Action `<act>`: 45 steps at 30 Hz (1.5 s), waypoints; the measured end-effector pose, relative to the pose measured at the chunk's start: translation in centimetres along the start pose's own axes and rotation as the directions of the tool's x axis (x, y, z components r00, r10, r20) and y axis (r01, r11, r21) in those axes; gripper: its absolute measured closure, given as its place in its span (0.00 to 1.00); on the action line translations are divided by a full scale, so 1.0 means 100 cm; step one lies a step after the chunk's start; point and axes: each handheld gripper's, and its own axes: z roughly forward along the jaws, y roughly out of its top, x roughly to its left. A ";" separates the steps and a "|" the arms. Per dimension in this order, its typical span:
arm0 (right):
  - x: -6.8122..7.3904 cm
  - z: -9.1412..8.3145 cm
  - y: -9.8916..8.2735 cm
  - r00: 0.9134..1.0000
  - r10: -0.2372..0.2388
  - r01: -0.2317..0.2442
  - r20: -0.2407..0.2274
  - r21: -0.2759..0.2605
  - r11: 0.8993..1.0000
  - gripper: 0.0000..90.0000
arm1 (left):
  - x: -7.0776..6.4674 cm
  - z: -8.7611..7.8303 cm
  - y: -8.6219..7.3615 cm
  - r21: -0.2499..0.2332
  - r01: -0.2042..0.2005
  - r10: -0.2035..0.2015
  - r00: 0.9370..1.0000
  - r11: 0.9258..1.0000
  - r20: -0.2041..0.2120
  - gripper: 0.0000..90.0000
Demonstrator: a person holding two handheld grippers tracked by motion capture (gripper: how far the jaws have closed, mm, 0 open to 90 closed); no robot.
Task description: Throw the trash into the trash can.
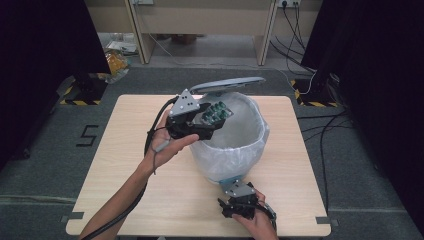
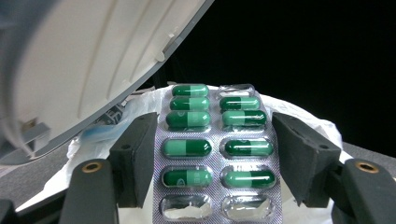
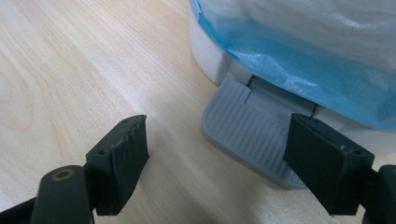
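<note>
Left gripper view cuts off the blister pack's lower edge; it sits pinched between the left gripper, over the bin

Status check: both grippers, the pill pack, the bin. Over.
Left gripper shut on blister pack, held over open pedal bin. Right gripper open, at bin pedal. Lid up, nothing blocking.

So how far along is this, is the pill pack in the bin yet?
Not yet. Done: the bin's lid stands open, with the right gripper at the grey pedal, jaws apart. In hand: the left gripper clamps the pill pack above the bag-lined bin. Left: letting the pack drop in, then probably closing the lid.
</note>
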 end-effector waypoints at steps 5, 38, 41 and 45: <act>0.000 0.000 0.000 1.000 -0.003 0.003 0.003 -0.003 1.000 0.24 | -0.001 0.009 0.001 0.010 0.001 -0.001 1.000 1.000 -0.009 0.38; 0.000 0.000 0.000 1.000 -0.007 0.007 0.004 -0.001 1.000 0.24 | 0.000 0.005 -0.004 0.037 0.002 0.000 0.999 0.999 -0.036 0.26; 0.000 0.000 0.000 1.000 -0.007 0.007 0.003 -0.001 1.000 0.24 | 0.004 -0.004 -0.008 0.030 0.014 -0.013 0.999 0.999 -0.039 0.26; 0.000 0.000 0.000 1.000 -0.006 0.006 0.004 -0.002 1.000 0.24 | 0.012 -0.017 -0.014 0.017 0.041 -0.040 0.998 0.999 -0.052 0.25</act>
